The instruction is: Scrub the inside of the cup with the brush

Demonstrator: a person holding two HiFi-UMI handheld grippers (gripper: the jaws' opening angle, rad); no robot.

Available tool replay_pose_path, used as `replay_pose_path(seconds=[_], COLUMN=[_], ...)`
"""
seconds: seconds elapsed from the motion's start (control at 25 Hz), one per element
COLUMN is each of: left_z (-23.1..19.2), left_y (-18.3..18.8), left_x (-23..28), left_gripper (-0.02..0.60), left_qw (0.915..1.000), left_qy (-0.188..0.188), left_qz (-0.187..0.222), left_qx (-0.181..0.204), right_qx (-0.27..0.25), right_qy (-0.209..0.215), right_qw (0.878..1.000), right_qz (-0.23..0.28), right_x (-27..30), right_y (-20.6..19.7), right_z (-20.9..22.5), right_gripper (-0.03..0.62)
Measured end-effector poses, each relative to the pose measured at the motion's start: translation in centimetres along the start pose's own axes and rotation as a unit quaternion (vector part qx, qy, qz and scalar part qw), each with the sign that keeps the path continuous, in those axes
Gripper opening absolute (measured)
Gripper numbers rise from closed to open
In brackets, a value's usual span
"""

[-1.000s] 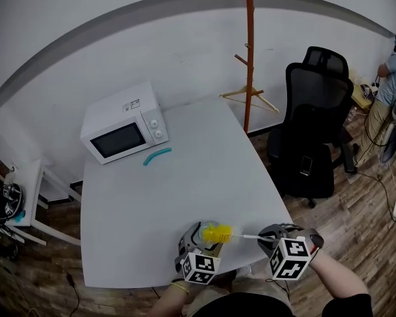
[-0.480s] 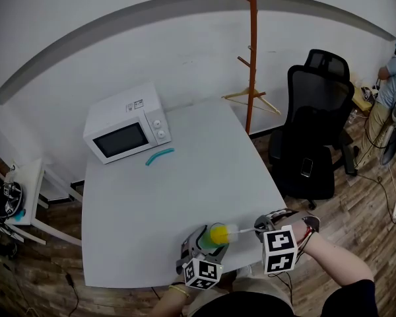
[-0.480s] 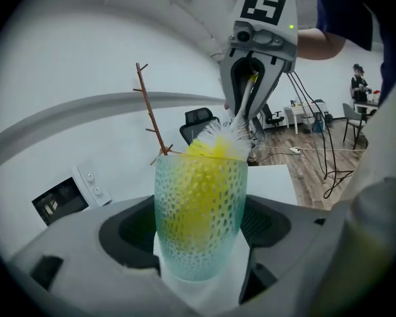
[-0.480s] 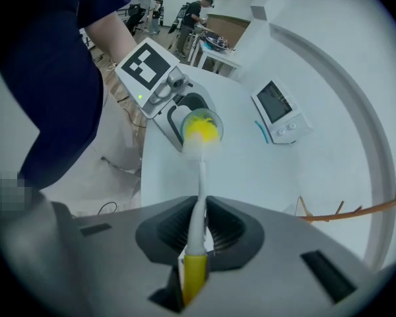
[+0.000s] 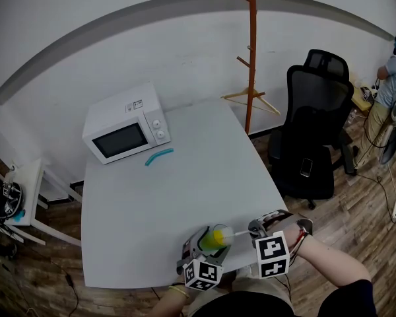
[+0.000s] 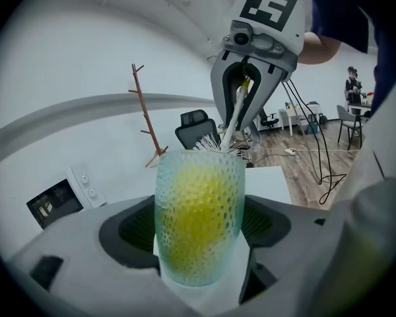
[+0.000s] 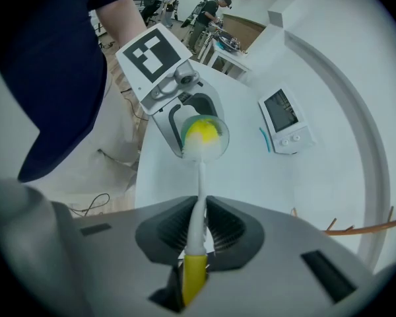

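Observation:
A dimpled pale-green glass cup [image 6: 199, 223] sits clamped between my left gripper's [image 6: 199, 233] jaws; in the head view the cup [image 5: 213, 238] is tipped towards the right, near the table's front edge. The brush has a white shaft [image 7: 200, 203] with a yellow handle end. My right gripper [image 7: 199, 228] is shut on that shaft. Its yellow sponge head [image 7: 202, 133] with white bristles is inside the cup's mouth [image 7: 199, 137]. In the head view my right gripper [image 5: 259, 230] is just right of my left gripper [image 5: 199, 248].
A white microwave [image 5: 124, 131] stands at the back left of the white table [image 5: 178, 183], with a teal curved piece [image 5: 159, 156] in front of it. A black office chair [image 5: 313, 132] and a wooden coat stand [image 5: 251, 51] are to the right. A person [image 5: 393, 71] stands far right.
The brush head has gone from just outside the cup's rim into the cup. My right gripper moved left, closer to the left one.

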State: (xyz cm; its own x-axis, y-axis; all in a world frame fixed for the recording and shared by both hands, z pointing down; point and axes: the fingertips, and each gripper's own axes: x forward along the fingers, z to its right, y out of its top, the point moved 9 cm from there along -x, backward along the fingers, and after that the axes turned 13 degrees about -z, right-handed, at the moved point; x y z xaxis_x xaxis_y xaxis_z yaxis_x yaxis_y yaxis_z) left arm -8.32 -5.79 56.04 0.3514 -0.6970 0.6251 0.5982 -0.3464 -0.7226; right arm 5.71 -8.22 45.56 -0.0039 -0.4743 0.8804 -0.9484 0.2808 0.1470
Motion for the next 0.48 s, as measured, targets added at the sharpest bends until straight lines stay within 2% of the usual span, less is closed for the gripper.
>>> replay_pose_path(seconds=[0.08, 0.2, 0.28, 0.36, 0.48], left_z=[-0.1, -0.1, -0.1, -0.2, -0.2], left_y=[0.2, 0.4, 0.5, 0.6, 0.8], left_x=[0.0, 0.0, 0.1, 0.2, 0.2], left_gripper=[0.376, 0.376, 0.376, 0.376, 0.376], left_qw=[1.0, 1.0, 0.9999, 0.9999, 0.9998], left_qy=[-0.002, -0.007, -0.009, -0.012, -0.02], left_qz=[0.002, 0.005, 0.007, 0.008, 0.007], left_qx=[-0.001, -0.001, 0.0, 0.0, 0.003], right_qx=[-0.021, -0.077, -0.116, -0.133, -0.187], right_qy=[-0.027, -0.094, -0.157, -0.229, -0.275], right_qw=[0.999, 0.992, 0.98, 0.964, 0.943], right_qz=[-0.006, -0.019, -0.018, 0.01, 0.017], right_x=[-0.1, 0.0, -0.3, -1.0, -1.2], right_y=[-0.1, -0.1, -0.1, 0.5, 0.7], right_z=[0.1, 0.2, 0.4, 0.9, 0.8], right_gripper=[0.052, 0.052, 0.052, 0.052, 0.054])
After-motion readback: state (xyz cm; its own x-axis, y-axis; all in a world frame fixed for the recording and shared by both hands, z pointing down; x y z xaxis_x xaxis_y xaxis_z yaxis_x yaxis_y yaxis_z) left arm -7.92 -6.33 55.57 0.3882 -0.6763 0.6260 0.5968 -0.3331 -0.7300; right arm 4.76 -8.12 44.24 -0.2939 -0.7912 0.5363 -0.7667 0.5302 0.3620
